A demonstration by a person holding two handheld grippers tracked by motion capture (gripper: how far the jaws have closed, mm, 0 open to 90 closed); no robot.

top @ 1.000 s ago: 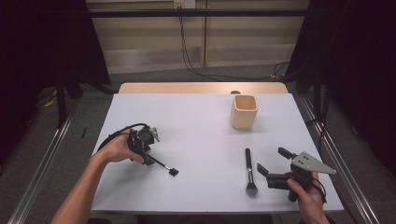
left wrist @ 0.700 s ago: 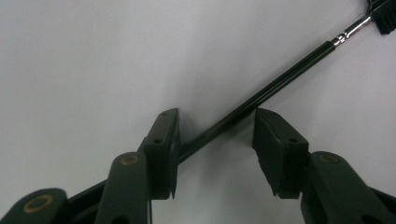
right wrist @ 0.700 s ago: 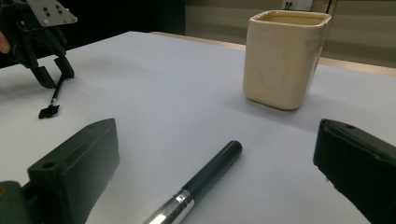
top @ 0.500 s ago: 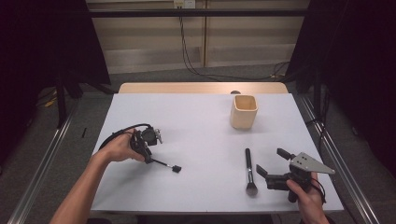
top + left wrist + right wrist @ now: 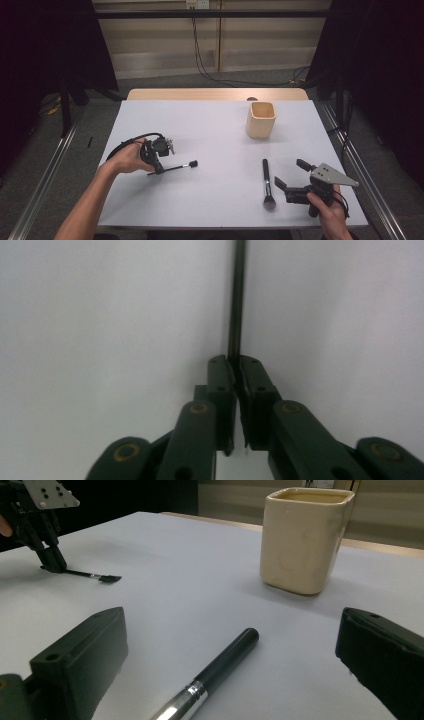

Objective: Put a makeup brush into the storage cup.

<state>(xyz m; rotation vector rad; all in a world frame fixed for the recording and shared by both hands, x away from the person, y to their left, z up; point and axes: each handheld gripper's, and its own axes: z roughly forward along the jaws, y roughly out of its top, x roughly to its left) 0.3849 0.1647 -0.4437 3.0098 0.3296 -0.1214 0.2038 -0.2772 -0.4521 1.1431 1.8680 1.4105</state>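
Your left gripper (image 5: 159, 167) sits at nine o'clock on the table (image 5: 210, 130), and its jaws have just been closing: they now pinch the thin brush (image 5: 180, 166). In the left gripper view the two matte black pads (image 5: 222, 385) meet on the slim dark shaft (image 5: 236, 300), which runs straight away toward twelve o'clock over the plain white surface (image 5: 100, 315). From above, that brush is a narrow rod lying flat, its small dark tip pointing toward three o'clock, just right of your left hand (image 5: 129, 159). In the right gripper view the tip (image 5: 109, 578) looks flat and squared.

Your right gripper (image 5: 290, 178) rests at five o'clock with its jaws spread wide and nothing pressed between them. In the right gripper view the blocky black fingers (image 5: 80, 665) stand either side of the thick brush (image 5: 220, 667): a round, glossy black handle with a shiny silver ferrule. From above, the thick brush (image 5: 267, 181) lies flat at five o'clock, handle toward twelve, soft bristle head toward six, just left of your right gripper. Whether a jaw touches it, I cannot tell.

The cup (image 5: 261, 119) stands upright at one o'clock, cream, smooth, square with rounded corners, well apart from both brushes. The table top is matte white, with a pale wood edge at twelve o'clock.
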